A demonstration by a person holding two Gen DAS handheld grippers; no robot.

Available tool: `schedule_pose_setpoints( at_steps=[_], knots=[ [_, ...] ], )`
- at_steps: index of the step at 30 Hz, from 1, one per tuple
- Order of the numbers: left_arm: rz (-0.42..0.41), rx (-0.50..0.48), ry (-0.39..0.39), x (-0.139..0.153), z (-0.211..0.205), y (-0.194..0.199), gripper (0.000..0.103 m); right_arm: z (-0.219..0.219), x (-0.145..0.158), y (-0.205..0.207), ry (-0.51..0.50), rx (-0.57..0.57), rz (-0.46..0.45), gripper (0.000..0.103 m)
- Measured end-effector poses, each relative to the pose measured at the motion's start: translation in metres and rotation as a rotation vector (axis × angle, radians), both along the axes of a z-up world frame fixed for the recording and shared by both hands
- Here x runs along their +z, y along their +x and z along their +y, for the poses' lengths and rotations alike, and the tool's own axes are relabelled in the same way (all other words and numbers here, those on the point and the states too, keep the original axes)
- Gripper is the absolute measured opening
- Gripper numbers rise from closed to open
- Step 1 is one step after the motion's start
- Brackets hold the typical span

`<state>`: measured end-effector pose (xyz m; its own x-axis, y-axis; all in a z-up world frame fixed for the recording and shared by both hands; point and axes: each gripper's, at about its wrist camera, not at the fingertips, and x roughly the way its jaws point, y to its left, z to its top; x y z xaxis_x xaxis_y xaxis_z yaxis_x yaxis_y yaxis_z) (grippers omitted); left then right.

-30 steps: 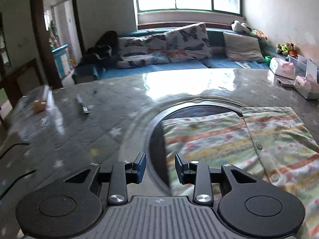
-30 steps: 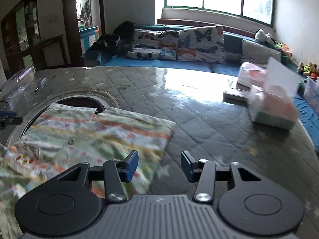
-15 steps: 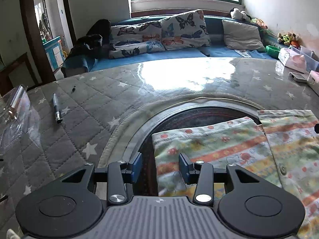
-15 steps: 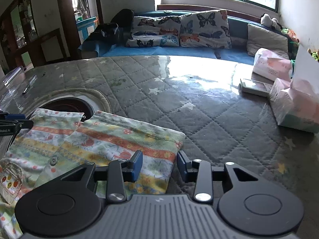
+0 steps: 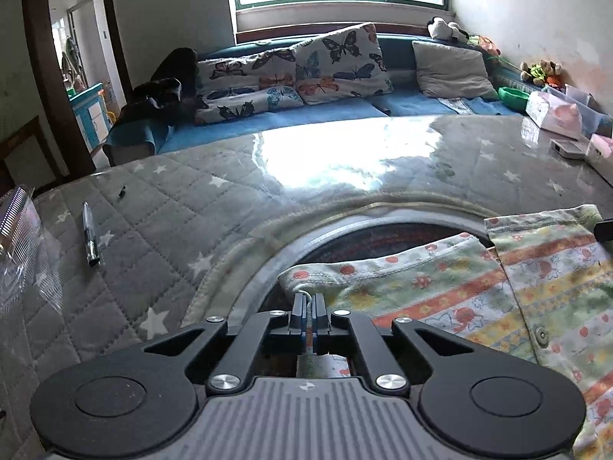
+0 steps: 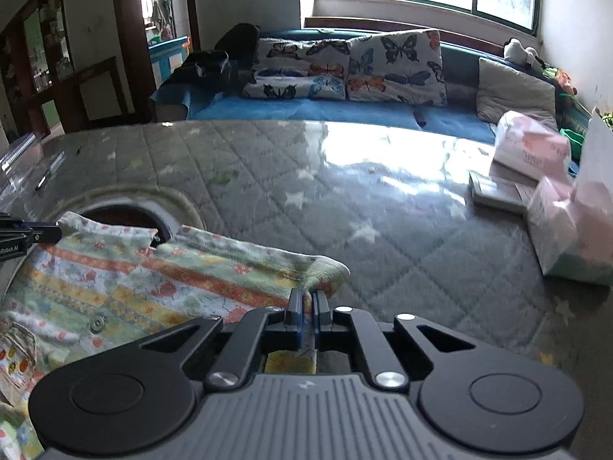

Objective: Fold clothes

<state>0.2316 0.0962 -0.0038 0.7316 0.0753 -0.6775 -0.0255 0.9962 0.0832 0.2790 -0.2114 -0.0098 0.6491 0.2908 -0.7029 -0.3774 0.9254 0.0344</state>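
Both the left gripper (image 5: pixel 308 308) and right gripper (image 6: pixel 307 304) pinch far corners of the soft, light, limp striped baby garment (image 6: pixel 184 287); corners likely hold best.

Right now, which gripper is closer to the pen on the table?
Left. The left gripper grips the garment corner on the pen's side of the table. The right gripper grips the opposite corner, across the whole garment from the pen.
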Motion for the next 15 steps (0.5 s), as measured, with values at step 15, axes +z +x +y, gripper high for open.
schedule_pose_setpoints(
  at_steps=[15],
  knots=[
    [0.003, 0.005, -0.008, 0.01, 0.001, -0.008, 0.017, 0.017, 0.02, -0.02, -0.077, 0.12, -0.011, 0.027]
  ],
)
